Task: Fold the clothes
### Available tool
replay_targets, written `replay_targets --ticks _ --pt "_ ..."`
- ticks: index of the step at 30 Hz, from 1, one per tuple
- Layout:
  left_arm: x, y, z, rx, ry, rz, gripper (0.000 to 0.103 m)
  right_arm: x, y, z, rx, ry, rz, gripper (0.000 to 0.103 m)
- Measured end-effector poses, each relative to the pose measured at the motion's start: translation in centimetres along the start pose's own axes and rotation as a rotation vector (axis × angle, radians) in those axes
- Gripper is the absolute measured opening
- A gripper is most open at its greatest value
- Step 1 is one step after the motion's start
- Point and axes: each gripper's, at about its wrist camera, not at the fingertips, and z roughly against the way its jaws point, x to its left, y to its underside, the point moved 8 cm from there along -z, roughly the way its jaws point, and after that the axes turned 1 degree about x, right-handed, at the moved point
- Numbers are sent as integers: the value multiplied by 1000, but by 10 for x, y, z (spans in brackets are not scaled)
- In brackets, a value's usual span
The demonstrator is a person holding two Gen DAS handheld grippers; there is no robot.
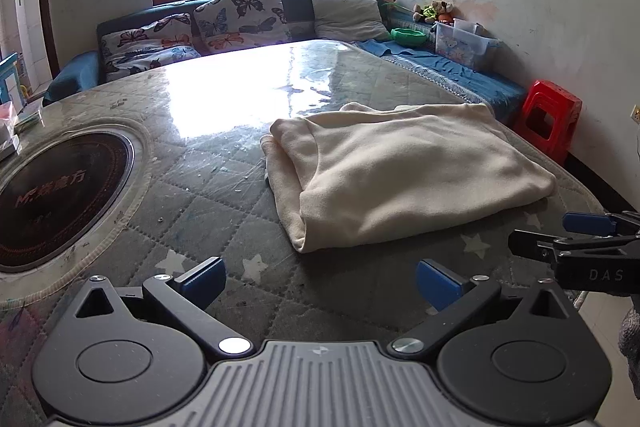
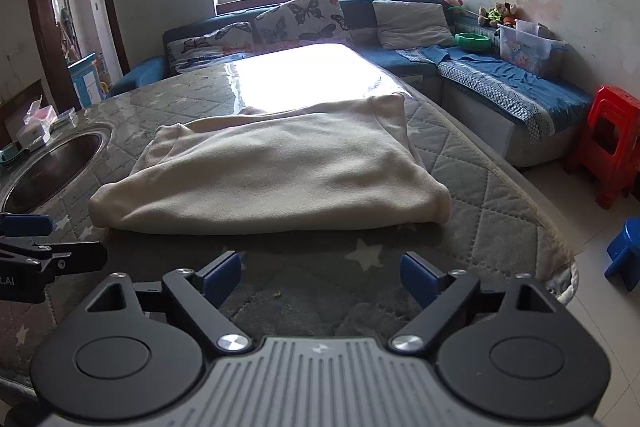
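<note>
Just above the near edge of the quilted table [image 2: 460,155], the right gripper [image 2: 320,279] and left gripper [image 1: 320,283] both stand wide and empty. Beyond them, apart from the pads, lies the folded cream garment [image 2: 272,171], with a red stool [image 2: 612,143] further right.

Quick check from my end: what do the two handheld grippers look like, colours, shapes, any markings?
Both match. The left gripper and right gripper each have blue pads on black linkage arms with silver pivot screws, two round black housings, and a grey ribbed centre plate bearing a small round emblem. White letters "DAS" show on the right gripper's side in the left wrist view. No cables visible; a bit of grey knit fabric shows at that view's right edge.
</note>
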Motion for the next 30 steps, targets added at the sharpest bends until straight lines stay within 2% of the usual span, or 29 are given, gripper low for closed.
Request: replay_targets --ticks 5,15,30 --pt "-4 1 5 -11 2 -9 103 0 0 5 -7 4 4 93" --pt "-13 4 12 -21 4 -26 103 -1 1 13 -28 15 11 103" --pt "-20 8 21 -41 17 -38 103 -2 5 22 -46 33 15 103"
